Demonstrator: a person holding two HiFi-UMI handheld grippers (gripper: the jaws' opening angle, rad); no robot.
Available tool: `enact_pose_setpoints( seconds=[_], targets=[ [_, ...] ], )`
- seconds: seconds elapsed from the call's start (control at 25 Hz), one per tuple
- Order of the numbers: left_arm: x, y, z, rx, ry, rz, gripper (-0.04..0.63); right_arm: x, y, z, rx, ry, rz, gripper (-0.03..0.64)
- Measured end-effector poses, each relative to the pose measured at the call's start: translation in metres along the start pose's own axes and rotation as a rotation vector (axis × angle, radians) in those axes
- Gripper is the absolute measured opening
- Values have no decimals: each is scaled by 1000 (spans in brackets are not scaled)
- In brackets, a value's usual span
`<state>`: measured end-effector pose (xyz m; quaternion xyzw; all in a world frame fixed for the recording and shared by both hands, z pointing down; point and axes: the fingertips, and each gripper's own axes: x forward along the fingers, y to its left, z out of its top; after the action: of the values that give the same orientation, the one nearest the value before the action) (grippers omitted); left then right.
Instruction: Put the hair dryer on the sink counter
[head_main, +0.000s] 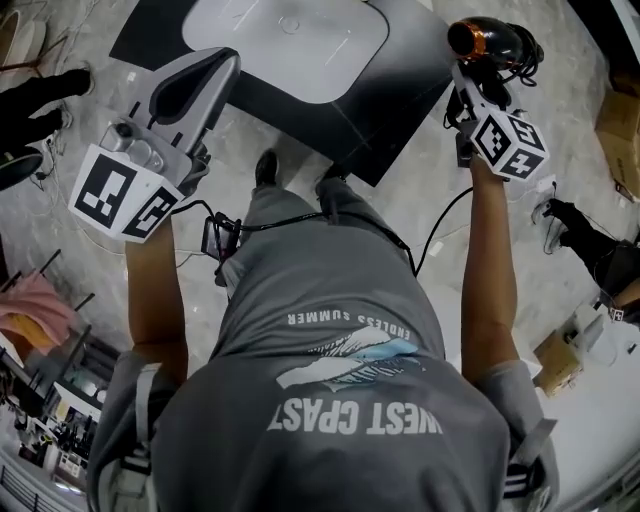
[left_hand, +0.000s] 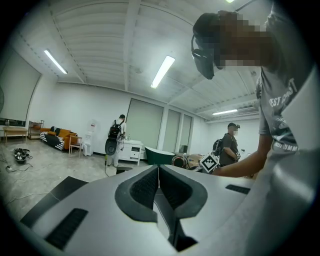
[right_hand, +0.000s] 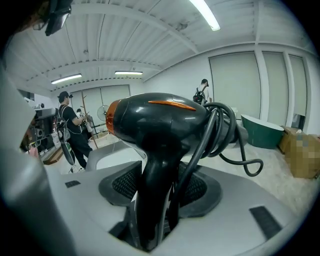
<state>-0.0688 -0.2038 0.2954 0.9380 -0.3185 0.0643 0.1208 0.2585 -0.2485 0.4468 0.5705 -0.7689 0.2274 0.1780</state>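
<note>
A black hair dryer (head_main: 492, 40) with an orange ring and a coiled cord is held at the right, over the floor just past the counter's right edge. My right gripper (head_main: 470, 85) is shut on its handle. In the right gripper view the hair dryer (right_hand: 160, 120) stands upright between the pads, its handle filling the gap. The dark sink counter (head_main: 385, 110) with a white basin (head_main: 290, 35) lies ahead and below. My left gripper (head_main: 222, 62) hovers at the counter's left, shut with nothing in it; its pads (left_hand: 145, 187) meet along the centre line.
Pale marble floor surrounds the counter. Cardboard boxes (head_main: 620, 130) sit at the far right. A person with a backpack (left_hand: 117, 137) and another person (left_hand: 230, 145) stand in the room, near a green bathtub (left_hand: 160, 156). Orange seats (left_hand: 57, 137) stand at the back.
</note>
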Motion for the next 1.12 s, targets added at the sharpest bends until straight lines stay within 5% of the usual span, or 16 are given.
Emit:
enact_pose_setpoints(
  seconds=[1.12],
  targets=[
    [10,41,-38,-47,124,41,21,115,-24,-91,0,266,-9,241]
  ],
)
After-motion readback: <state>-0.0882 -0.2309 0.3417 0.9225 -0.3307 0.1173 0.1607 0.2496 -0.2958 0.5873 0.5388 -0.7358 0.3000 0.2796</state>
